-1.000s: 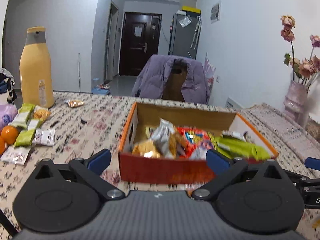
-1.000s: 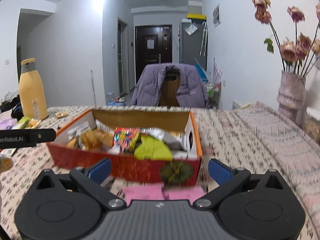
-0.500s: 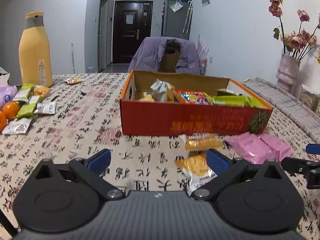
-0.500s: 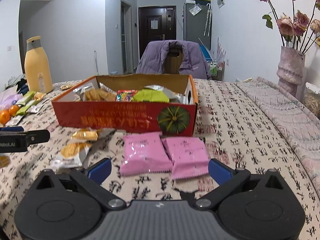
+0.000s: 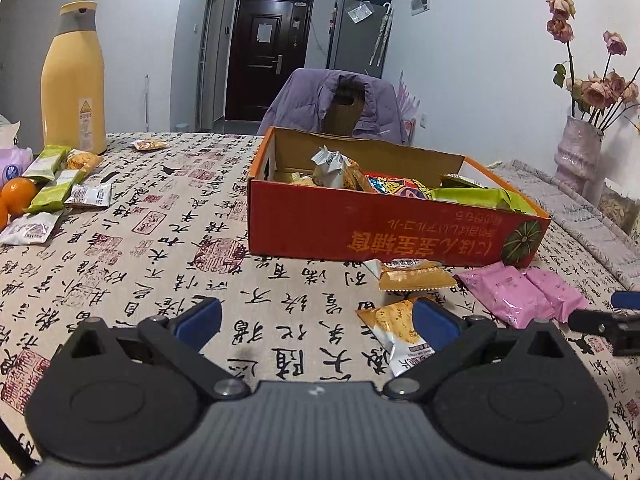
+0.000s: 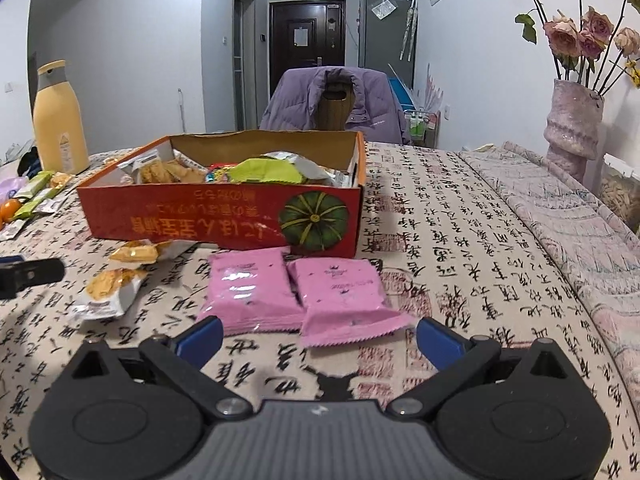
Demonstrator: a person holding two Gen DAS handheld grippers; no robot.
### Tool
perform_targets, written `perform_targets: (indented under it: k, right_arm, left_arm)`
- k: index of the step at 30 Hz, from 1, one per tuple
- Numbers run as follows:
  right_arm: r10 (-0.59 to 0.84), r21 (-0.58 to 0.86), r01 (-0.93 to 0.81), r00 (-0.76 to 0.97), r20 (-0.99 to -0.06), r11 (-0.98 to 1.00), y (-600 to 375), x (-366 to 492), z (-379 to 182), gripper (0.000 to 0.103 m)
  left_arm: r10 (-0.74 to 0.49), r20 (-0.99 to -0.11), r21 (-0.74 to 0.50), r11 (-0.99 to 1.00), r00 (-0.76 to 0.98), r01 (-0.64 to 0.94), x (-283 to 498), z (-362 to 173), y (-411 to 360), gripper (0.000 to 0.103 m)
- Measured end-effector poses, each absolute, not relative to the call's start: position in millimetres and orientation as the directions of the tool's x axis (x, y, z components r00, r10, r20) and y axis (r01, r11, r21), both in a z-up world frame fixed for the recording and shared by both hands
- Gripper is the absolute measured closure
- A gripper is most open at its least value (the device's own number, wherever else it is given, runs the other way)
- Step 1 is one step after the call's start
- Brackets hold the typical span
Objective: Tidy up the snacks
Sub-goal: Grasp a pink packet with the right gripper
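Note:
An orange-red cardboard box (image 5: 392, 232) (image 6: 224, 224) stands mid-table, filled with mixed snack packets. In front of it lie two orange cracker packets (image 5: 412, 278) (image 5: 400, 328) and two pink packets (image 6: 252, 292) (image 6: 340, 296). My left gripper (image 5: 316, 316) is open and empty just above the cloth, its right finger beside the nearer cracker packet. My right gripper (image 6: 320, 336) is open too, with the near edges of the pink packets just ahead of its fingers. Each gripper shows at the edge of the other's view.
A tall yellow bottle (image 5: 76, 76) stands at the far left. Near it lie green and white snack bars (image 5: 60, 184) and oranges (image 5: 18, 194). A vase of dried roses (image 6: 572, 124) is at the right, and a chair with a purple jacket (image 5: 340, 104) is behind the table.
Both grippers have drawn back from the box and dropped lower. The cracker and pink packets in front of the box have come into view. Both stayed open.

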State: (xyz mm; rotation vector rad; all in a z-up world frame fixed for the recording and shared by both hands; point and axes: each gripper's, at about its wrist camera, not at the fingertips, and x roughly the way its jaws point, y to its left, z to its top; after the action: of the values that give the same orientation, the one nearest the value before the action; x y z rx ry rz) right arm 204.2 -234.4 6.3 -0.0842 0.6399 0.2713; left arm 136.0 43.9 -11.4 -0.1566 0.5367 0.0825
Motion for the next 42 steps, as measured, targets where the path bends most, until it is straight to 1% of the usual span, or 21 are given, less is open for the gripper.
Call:
perform_targets:
  k: [5,7,10,14,18,19,21,24,25,29,30,31,35,42]
  right_arm:
    - [0.16,-0.027,-0.222,0.778,-0.608,0.975,-240,231,7,0.001]
    - [0.159,-0.02,-0.219,0.764,-0.625,0.975,-241,243,4,0.004]
    - [0.183,0.012,-0.231,0.735,-0.653,0.973,-240,257,-1,0.011]
    - [0.195,0.033,-0.232,0.726,-0.66,0.972,-236,265,-6,0.013]
    - [0.212,0.062,-0.229,0.721,-0.659,0.971,-236,271,-8,0.022]
    - [0.212,0.063,-0.228,0.721,-0.66,0.972,-235,272,-8,0.026]
    - [0.209,0.065,-0.223,0.718,-0.664,0.973,-235,275,-10,0.028]
    - [0.195,0.046,-0.225,0.705,-0.682,0.973,-232,278,-16,0.036]
    - [0.185,0.026,-0.228,0.713,-0.676,0.973,-230,277,-17,0.037]
    - [0.189,0.026,-0.233,0.716,-0.672,0.972,-229,275,-16,0.038]
    - [0.19,0.026,-0.233,0.716,-0.672,0.972,-228,275,-16,0.039]
    - [0.191,0.028,-0.234,0.715,-0.672,0.972,-228,275,-17,0.042]
    - [0.183,0.021,-0.226,0.726,-0.663,0.974,-228,269,-14,0.043]
    - [0.19,0.023,-0.215,0.804,-0.563,0.976,-230,238,10,0.043]
  left_arm:
    - [0.035,-0.516,-0.132,0.984,0.856,-0.119,136,-12,44,0.0]
    - [0.033,-0.517,-0.136,0.984,0.856,-0.119,136,-12,44,0.0]
    - [0.032,-0.521,-0.14,0.983,0.853,-0.122,137,-12,45,0.0]
    - [0.027,-0.525,-0.146,0.982,0.851,-0.122,137,-13,46,0.0]
    - [0.023,-0.527,-0.148,0.982,0.849,-0.118,138,-13,46,0.0]
    - [0.021,-0.527,-0.15,0.982,0.849,-0.117,138,-13,46,0.0]
    - [0.021,-0.527,-0.15,0.982,0.85,-0.117,137,-13,46,0.0]
    - [0.02,-0.526,-0.153,0.981,0.851,-0.117,137,-13,46,0.0]
    - [0.02,-0.525,-0.153,0.981,0.851,-0.118,137,-13,46,0.0]
    - [0.019,-0.526,-0.155,0.981,0.85,-0.118,137,-13,46,0.0]
    - [0.018,-0.526,-0.155,0.981,0.85,-0.117,137,-13,46,0.0]
    - [0.018,-0.526,-0.155,0.981,0.85,-0.117,137,-13,46,0.0]
    - [0.018,-0.526,-0.158,0.98,0.85,-0.119,137,-13,46,0.0]
    - [0.016,-0.528,-0.159,0.98,0.849,-0.118,138,-14,47,0.0]
